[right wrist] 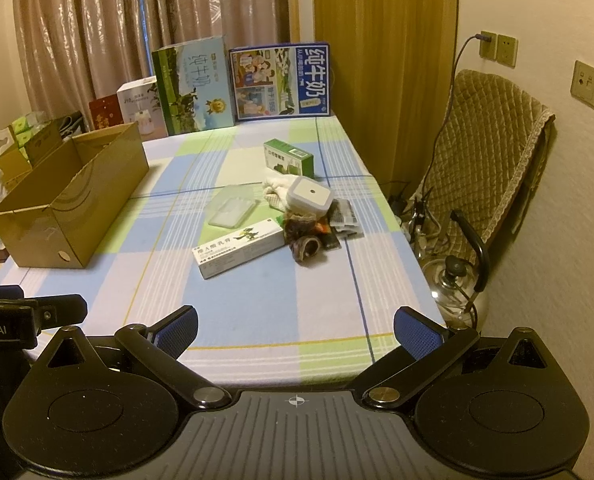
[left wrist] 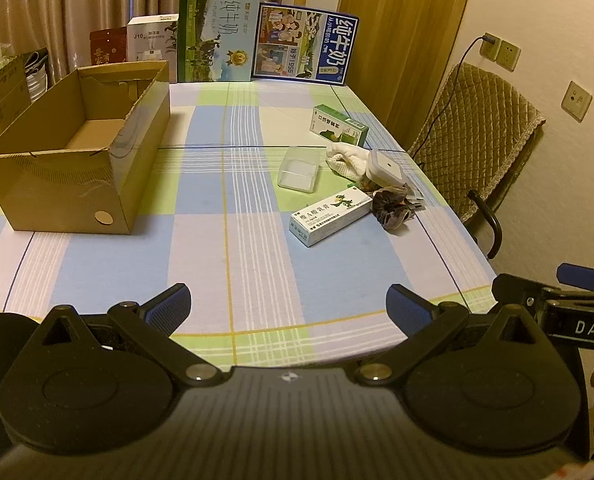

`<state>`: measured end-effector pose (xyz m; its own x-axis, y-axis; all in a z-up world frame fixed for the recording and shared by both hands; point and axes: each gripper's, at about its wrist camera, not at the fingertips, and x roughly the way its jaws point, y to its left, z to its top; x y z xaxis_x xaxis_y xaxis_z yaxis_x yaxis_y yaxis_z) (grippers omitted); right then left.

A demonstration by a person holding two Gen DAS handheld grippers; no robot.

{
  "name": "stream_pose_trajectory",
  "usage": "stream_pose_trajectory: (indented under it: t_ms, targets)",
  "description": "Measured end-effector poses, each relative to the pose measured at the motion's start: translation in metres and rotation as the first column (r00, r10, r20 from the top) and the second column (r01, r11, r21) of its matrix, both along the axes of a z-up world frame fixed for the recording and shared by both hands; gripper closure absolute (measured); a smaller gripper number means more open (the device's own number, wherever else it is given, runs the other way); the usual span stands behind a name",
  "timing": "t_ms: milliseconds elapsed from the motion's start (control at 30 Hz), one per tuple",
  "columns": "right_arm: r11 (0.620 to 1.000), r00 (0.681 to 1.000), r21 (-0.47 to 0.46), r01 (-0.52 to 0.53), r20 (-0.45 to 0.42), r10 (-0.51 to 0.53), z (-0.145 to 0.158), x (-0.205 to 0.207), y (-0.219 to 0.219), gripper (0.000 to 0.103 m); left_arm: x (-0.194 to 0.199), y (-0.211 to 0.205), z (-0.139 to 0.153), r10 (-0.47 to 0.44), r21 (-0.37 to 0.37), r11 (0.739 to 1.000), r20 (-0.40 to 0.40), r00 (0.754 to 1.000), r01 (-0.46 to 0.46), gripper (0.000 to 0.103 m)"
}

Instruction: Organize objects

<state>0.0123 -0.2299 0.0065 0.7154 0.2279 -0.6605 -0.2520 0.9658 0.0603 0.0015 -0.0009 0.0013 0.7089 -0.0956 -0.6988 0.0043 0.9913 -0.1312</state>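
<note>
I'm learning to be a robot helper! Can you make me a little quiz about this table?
1. True or false: the cardboard box has something in it.
2. Which lies nearest the grippers? A) green box B) long white box C) clear tray
3. Fill in: both the left gripper and the right gripper are ____.

Key: 1. False, what shows of its inside is empty. 2. B. 3. Open, holding nothing.
</note>
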Motion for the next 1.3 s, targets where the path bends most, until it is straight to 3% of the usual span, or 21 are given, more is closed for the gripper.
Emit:
stream_pose_trajectory:
  t_ms: [1300]
  targets:
    - [1.000,1.000,0.005,-0.001,-0.001,0.001,-0.0026,-0.0014,0.0011,0.002,-0.0040,-0.0021,-0.0033,0.010,-0.014,1.000,-0.004,1.000,-0.010,0.001]
